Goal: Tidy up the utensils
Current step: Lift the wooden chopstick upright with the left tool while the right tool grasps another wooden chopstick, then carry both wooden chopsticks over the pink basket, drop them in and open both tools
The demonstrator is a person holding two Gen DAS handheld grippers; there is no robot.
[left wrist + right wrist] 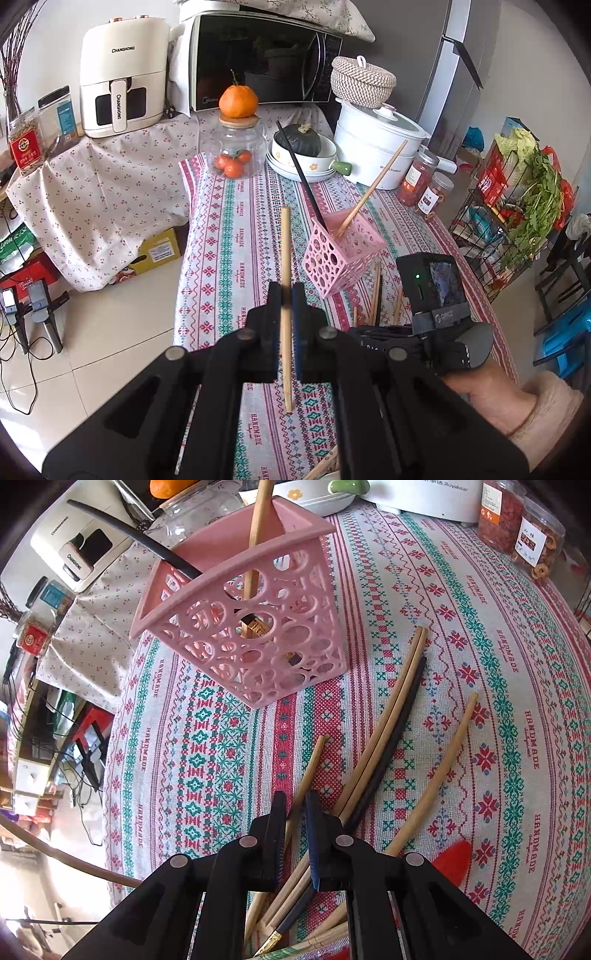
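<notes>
1. Left gripper (285, 295): jaws closed on a wooden chopstick (286, 258), held upright and crosswise, its ends standing out above and below the pads.
2. Right gripper (295, 812): jaws nearly shut around a wooden stick (312, 764) from the loose pile (384, 746) on the tablecloth (498, 709); pad contact cannot be confirmed.
3. Pink holder (341, 254): ahead and right of the left gripper, tilted, containing one black stick (299, 173) and one wooden one.
4. From the right wrist view the holder sits ahead and slightly left of the gripper; the pile's sticks fan out ahead and right.
5. Writing: the tablecloth repeats "HANDMADE"; the air fryer (122, 74) far ahead-left reads "CHANGHONG"; the microwave (258, 59) shows "Midea".
6. Jar labels (532, 539) are too small to read.
</notes>
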